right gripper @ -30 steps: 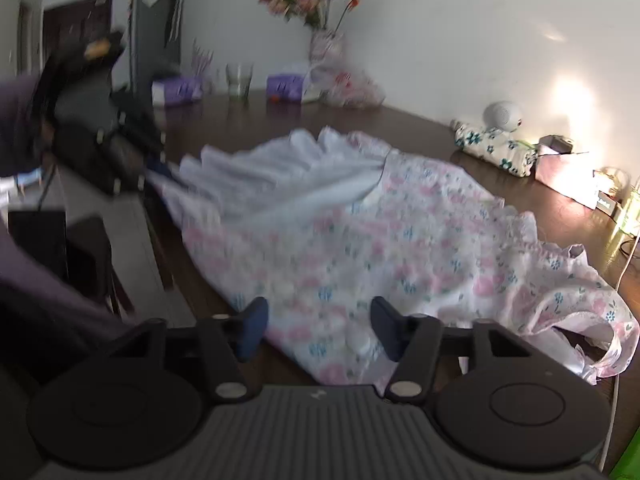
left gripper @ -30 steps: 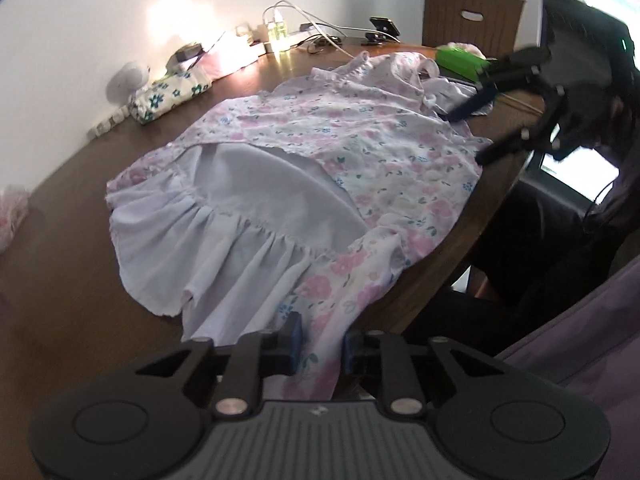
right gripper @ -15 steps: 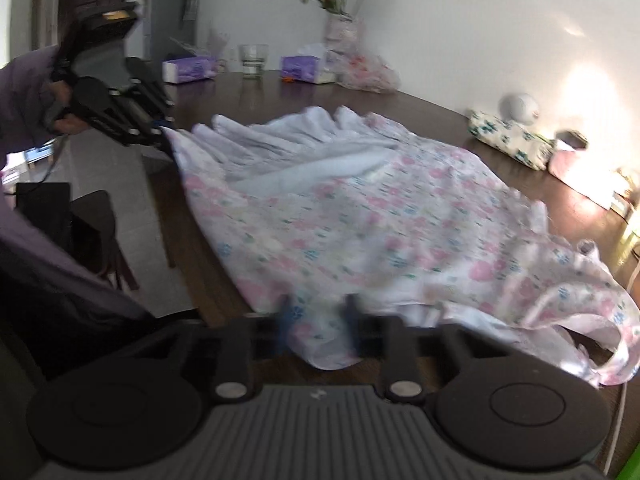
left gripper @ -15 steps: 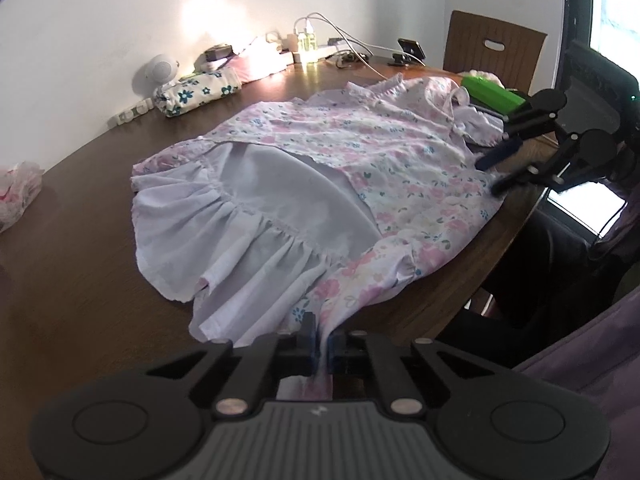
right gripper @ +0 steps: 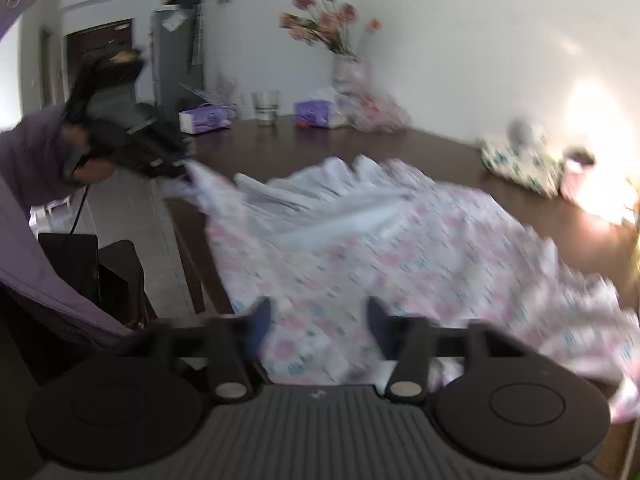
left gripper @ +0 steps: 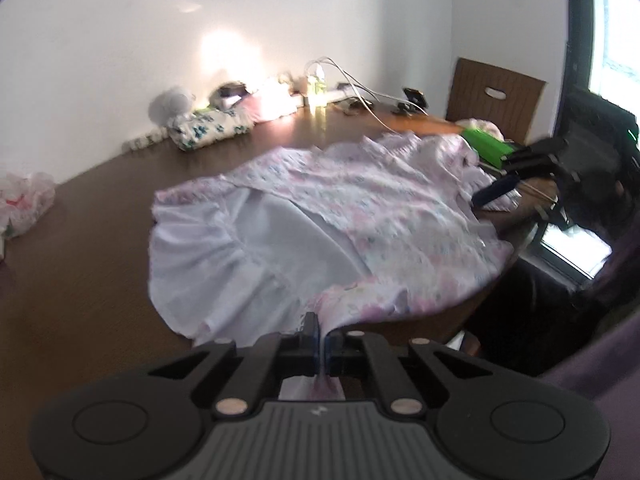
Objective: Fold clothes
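1. Down at the near edge, the left gripper (left gripper: 322, 344) is pressed together, pinching the hem of the floral dress (left gripper: 360, 216).
2. Over the dress's near side, the right gripper (right gripper: 318, 320) has its fingers spread, with cloth lying between them; whether they touch it cannot be told.
3. Spread flat, the dress lies across the brown wooden table (left gripper: 80, 280), its white lining turned up on the left.
4. Motion blur smears the print and the far clutter.
5. Beyond stand a flower vase (right gripper: 346, 70), a glass (right gripper: 266, 107), a wooden chair (left gripper: 494, 98) and a white wall.
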Tool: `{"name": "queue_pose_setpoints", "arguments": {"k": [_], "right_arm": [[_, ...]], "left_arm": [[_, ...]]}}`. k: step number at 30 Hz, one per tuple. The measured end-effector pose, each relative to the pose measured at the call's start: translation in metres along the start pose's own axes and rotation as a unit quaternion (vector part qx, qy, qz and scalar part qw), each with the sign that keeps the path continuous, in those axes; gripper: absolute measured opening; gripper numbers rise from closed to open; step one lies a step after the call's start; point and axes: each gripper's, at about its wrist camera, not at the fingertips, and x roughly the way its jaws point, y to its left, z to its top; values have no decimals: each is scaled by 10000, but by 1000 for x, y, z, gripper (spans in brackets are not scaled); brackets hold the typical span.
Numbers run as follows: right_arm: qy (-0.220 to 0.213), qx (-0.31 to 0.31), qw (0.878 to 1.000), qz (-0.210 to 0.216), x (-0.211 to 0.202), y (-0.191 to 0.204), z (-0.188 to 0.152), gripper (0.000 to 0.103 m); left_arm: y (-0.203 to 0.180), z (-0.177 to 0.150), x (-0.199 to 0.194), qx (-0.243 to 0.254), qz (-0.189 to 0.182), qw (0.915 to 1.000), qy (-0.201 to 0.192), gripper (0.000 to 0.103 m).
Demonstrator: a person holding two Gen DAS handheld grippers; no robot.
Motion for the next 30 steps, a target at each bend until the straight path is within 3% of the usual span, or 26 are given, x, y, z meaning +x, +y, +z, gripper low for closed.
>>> {"name": "queue_pose_setpoints", "arguments": {"k": [7,9,10,11,13,19,20,24,28,30], "right_arm": [[-201,-1363,9902,-228,61,72,23,60],[-95,-1852,9819,-391,75,90,22,57],[-36,-1946,9798,-461,77,93,21,47],[33,-1840,9816,-514,73,86,17,28],[171,-1626,9846,-621,65,73,11,15],[539,-1140,9877,-929,31,30,-13,14],[578,-1102,9878,-935,26,25,-17,9],[533,-706,9949,-477,5,7,-14,7],[602,-155,9980,144,-6,-24,8,7],[596,162,9978,246,-7,-46,21,8]], "left_arm": [[-3,12,-4,148,139,9998,-8,2],[-5,13,-3,181,187,9997,10,2],[-5,12,-3,184,200,9996,11,2],[-4,12,-3,170,197,9997,0,2],[-3,10,-3,137,196,9997,-19,2],[5,3,-3,-1,184,9998,-54,2],[6,2,-3,-22,176,9998,-60,2],[11,3,-4,16,31,10000,-86,2],[17,7,-7,129,-189,9997,-113,2],[23,15,1,231,-123,9996,-87,2]]}}
